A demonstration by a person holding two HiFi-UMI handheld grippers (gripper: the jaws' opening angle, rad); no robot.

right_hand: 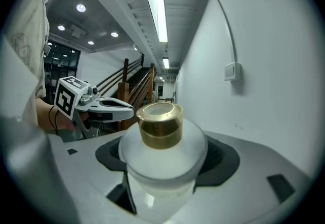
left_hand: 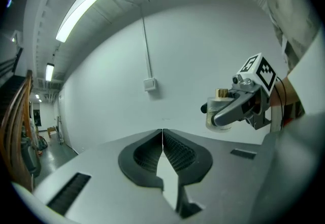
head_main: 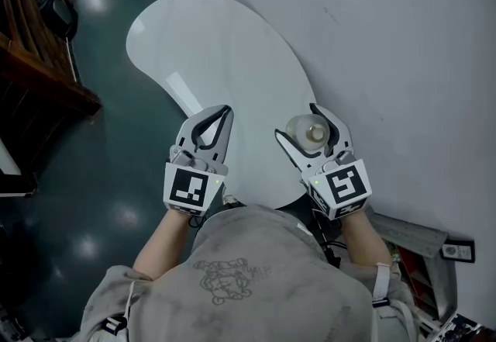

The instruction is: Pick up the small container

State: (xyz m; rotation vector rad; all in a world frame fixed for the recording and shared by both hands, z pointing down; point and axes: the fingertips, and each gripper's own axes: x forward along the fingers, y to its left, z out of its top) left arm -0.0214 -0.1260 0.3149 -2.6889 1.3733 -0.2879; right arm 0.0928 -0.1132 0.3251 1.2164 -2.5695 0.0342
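Note:
The small container point(head_main: 308, 133) is a frosted white bottle with a gold cap point(right_hand: 160, 124). My right gripper point(head_main: 308, 133) is shut on it, the jaws pressing its round body point(right_hand: 162, 156) from both sides, above the near right edge of the table. The same bottle point(left_hand: 219, 111) shows in the left gripper view, held between the right gripper's fingers point(left_hand: 234, 107). My left gripper point(head_main: 222, 122) hovers over the table's near edge to the left, its jaws shut point(left_hand: 162, 142) with nothing between them.
The white kidney-shaped table point(head_main: 209, 61) stands against a white wall point(head_main: 403, 53). Dark green floor point(head_main: 93, 146) lies to the left, with wooden stairs point(head_main: 31, 61) beyond. A wall box with a conduit point(left_hand: 149, 84) hangs ahead. My grey shirt point(head_main: 256, 278) fills the bottom of the head view.

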